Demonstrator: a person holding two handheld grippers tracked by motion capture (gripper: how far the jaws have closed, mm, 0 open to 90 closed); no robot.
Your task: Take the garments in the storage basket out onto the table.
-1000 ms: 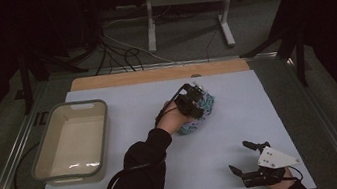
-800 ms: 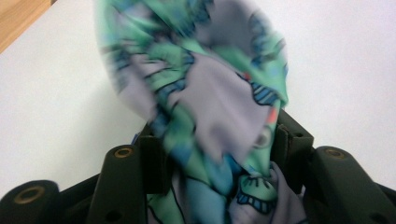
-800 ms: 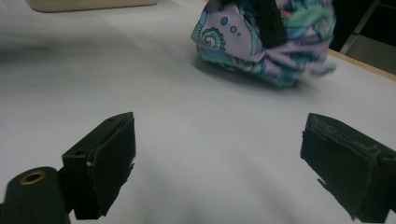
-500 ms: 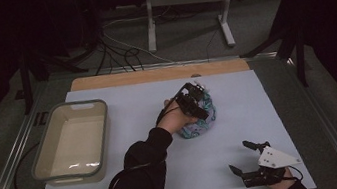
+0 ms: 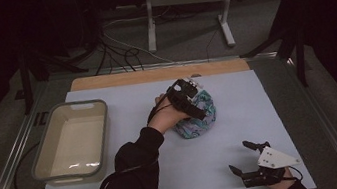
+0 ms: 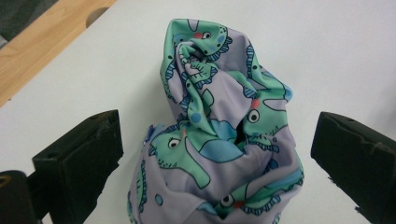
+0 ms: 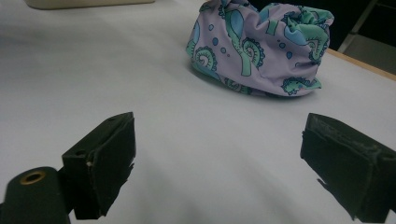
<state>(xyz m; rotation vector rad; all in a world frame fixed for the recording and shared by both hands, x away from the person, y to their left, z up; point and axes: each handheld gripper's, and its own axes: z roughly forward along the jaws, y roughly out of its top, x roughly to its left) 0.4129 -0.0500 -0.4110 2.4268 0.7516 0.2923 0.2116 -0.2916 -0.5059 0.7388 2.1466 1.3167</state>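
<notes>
A lilac cloth (image 5: 206, 115) printed with green creatures lies bunched in a heap at the middle of the white table sheet (image 5: 236, 89). My left gripper (image 5: 197, 106) hovers just over it. Its jaws have just been opening and now stand wide apart. In the left gripper view the cloth (image 6: 210, 154) rises between the left gripper's (image 6: 217, 123) jaws, and neither pad touches it. My right gripper (image 5: 239, 156) rests open near the table's front right. In the right gripper view the cloth (image 7: 261, 46) lies well beyond the right gripper (image 7: 219, 126), whose jaws hold nothing.
A beige plastic tub (image 5: 82, 104) stands at the left of the table, and its edge (image 7: 88, 3) shows at the top of the right gripper view. A wooden strip (image 5: 153, 75) runs along the far edge. Cables and a metal stand sit on the floor behind.
The left gripper has let go of the cloth, opened and lifted a little. The cloth has settled into a heap. The right gripper has not moved.
</notes>
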